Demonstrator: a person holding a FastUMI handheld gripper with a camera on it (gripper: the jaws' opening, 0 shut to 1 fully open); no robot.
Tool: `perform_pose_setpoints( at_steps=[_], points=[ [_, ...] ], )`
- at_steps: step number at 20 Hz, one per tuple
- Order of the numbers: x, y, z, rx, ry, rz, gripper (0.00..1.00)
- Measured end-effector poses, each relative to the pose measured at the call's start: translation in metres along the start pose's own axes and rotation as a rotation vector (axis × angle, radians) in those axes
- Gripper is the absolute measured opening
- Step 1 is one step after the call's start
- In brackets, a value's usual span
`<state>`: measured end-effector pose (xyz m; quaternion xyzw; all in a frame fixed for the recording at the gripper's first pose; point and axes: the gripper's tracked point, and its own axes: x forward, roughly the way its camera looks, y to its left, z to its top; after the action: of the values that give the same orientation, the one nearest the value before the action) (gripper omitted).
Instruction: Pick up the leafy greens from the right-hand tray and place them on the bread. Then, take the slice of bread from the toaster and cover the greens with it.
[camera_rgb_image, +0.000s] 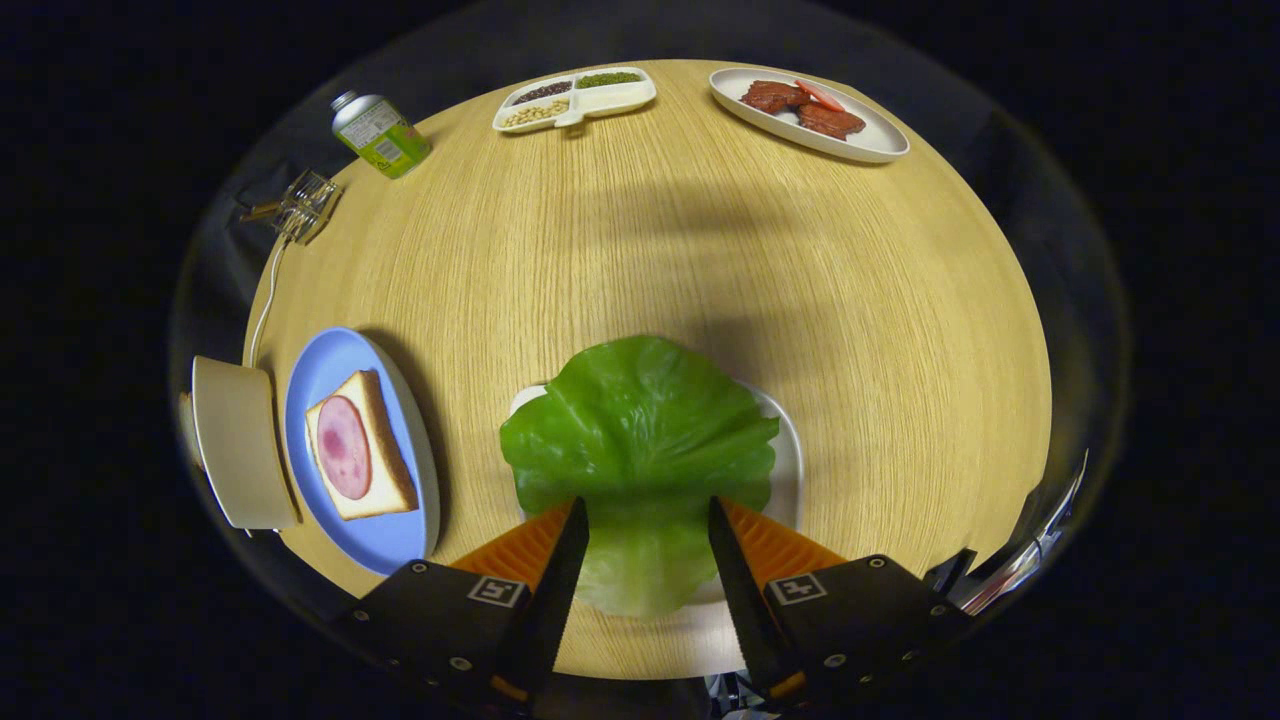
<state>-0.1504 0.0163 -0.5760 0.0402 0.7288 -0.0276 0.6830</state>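
Hovering low over the greens (640, 440), with the gripper (646, 515) spread wide and the leaf's near stem end lying between the fingers. Not pinching yet, by the look of it: a gap shows on each side, neither finger pressing on the leaf, though contact at the tips cannot be ruled out. Resting on a white tray (790, 450), with the leaf spilling past its rim toward 12 o'clock. Lined up this way, likely, to take the leaf by its thick, pale stem end, not the floppy frill.

Waiting at 9 o'clock from the fingers: bread (385, 450) with a round slice of ham (343, 447) on top, on a blue plate (335, 375), kept near for a short carry. Just past the plate, farther toward 9 o'clock, the toaster (240, 440), its cord (262, 300) running off toward 11 o'clock.

Well beyond, toward 12 o'clock, a divided dish of beans (575, 98); toward 1 o'clock, a meat dish (880, 140); toward 11 o'clock, a can (380, 133) lying tipped on the table (700, 250).
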Motion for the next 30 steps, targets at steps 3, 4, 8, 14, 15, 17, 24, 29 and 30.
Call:
perform_pose_setpoints(
  at_steps=[3, 4, 8, 14, 15, 17, 24, 29, 30],
  points=[
    [0.000, -0.004, 0.000, -0.001, -0.005, -0.024, 0.68],
    [0.001, -0.006, 0.000, -0.002, -0.012, -0.038, 0.63],
    [0.000, -0.006, 0.002, -0.003, -0.036, -0.048, 0.41],
    [-0.007, 0.000, -0.001, 0.033, -0.050, 0.002, 0.03],
    [-0.014, 0.006, 0.002, 0.050, -0.060, 0.035, 0.03],
    [-0.028, 0.018, 0.006, 0.061, -0.086, 0.087, 0.03],
    [-0.075, 0.044, 0.020, 0.006, -0.173, 0.125, 0.03],
    [-0.104, 0.085, 0.028, -0.028, -0.198, 0.224, 0.03],
    [-0.109, 0.094, 0.028, -0.038, -0.199, 0.242, 0.03]
  ],
)
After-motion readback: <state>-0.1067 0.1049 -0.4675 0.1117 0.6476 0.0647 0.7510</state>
